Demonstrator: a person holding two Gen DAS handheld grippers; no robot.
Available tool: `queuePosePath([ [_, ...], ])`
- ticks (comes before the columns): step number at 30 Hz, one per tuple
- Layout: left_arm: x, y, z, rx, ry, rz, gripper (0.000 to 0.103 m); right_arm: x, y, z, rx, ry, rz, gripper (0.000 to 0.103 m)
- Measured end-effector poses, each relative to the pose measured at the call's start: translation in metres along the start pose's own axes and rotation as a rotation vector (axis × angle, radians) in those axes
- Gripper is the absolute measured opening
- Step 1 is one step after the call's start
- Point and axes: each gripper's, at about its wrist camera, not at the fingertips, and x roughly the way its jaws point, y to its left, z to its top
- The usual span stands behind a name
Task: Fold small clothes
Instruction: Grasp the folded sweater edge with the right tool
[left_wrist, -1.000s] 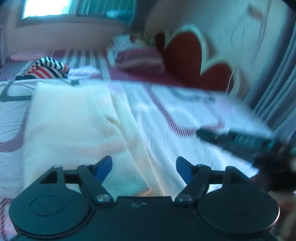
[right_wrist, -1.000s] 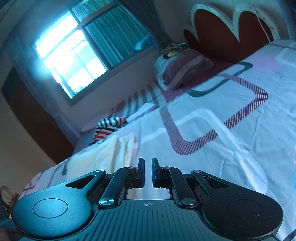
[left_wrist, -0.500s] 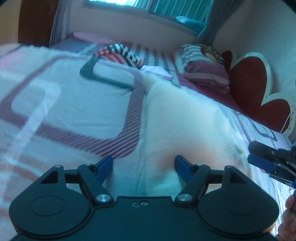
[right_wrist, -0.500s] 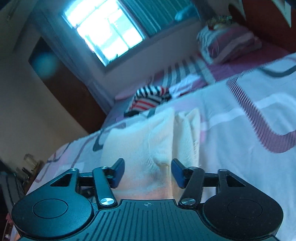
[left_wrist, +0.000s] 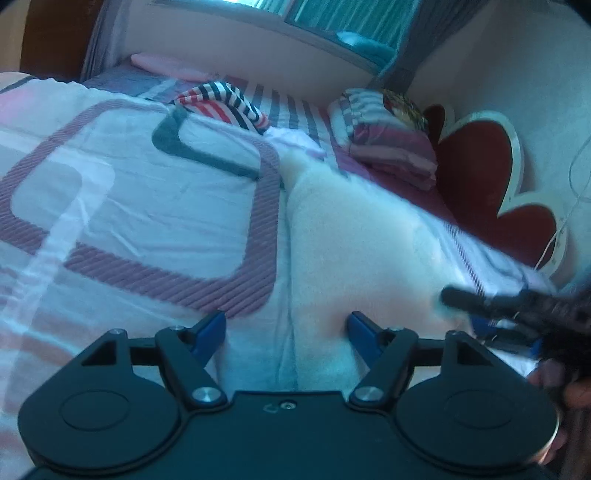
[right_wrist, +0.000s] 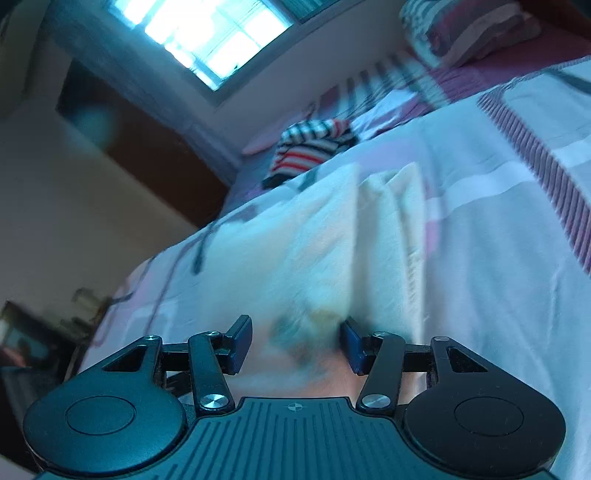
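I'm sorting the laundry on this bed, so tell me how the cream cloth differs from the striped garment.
The cream cloth is plain and pale; the striped garment has red, white and dark stripes. The cream cloth lies spread out in long flat folds; the striped garment sits bunched in a heap. The cream cloth is right in front of both open hand-held grippers, left and right; the striped garment lies farther off, toward the window. Both rest on the bed.

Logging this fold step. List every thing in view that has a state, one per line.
left gripper: open, low over the garment's near edge.
right gripper: open, at the garment's near edge.
cream garment: lying on the bed, partly folded lengthwise, not gripped.
striped garment: bunched in a heap, far end of the bed.
pillow: lying by the headboard.
window curtain: drawn partly across.
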Motion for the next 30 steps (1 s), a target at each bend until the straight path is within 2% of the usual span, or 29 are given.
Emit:
queuePosePath([
  [2,-0.003,-0.001,0.008,0.024,-0.037,0.011,0.071,0.004,0.003,0.001,-0.013,0.014,0.013,0.053],
  [4,0.006,0.0,0.016,0.031,-0.027,0.019,0.071,0.01,0.011,0.002,-0.049,0.021,-0.005,0.052],
  [5,0.011,0.001,0.018,0.036,-0.019,0.014,0.071,0.013,0.015,0.002,-0.068,0.025,-0.018,0.038],
  [6,0.018,0.001,0.02,0.039,-0.004,0.013,0.073,0.016,0.02,0.0,-0.099,0.03,-0.051,0.016],
  [9,0.027,-0.001,0.023,0.041,0.015,0.016,0.074,0.021,0.036,-0.007,-0.185,0.028,-0.123,0.012],
  [10,0.026,-0.004,0.024,0.052,0.011,0.019,0.071,0.02,0.044,-0.009,-0.232,0.018,-0.15,0.011],
  [14,0.02,-0.017,0.026,0.084,-0.008,-0.017,0.071,0.005,0.066,-0.018,-0.361,-0.064,-0.203,0.01],
  [17,0.03,-0.033,0.023,0.137,0.033,-0.019,0.072,-0.008,0.059,-0.023,-0.332,-0.081,-0.211,0.01],
  [20,0.04,-0.044,0.016,0.175,0.073,-0.023,0.075,-0.003,0.029,-0.03,-0.237,-0.037,-0.247,0.01],
  [22,0.04,-0.046,0.015,0.18,0.072,-0.017,0.075,-0.008,0.016,-0.029,-0.172,-0.036,-0.21,0.01],
  [25,0.037,-0.045,0.018,0.172,0.061,-0.016,0.076,-0.009,0.018,-0.025,-0.17,-0.037,-0.203,0.01],
  [27,0.042,-0.046,0.017,0.202,0.081,0.011,0.079,-0.007,0.015,-0.025,-0.17,-0.035,-0.197,0.01],
  [30,0.043,-0.044,0.017,0.204,0.088,0.013,0.081,-0.011,0.007,-0.025,-0.137,-0.043,-0.178,0.011],
])
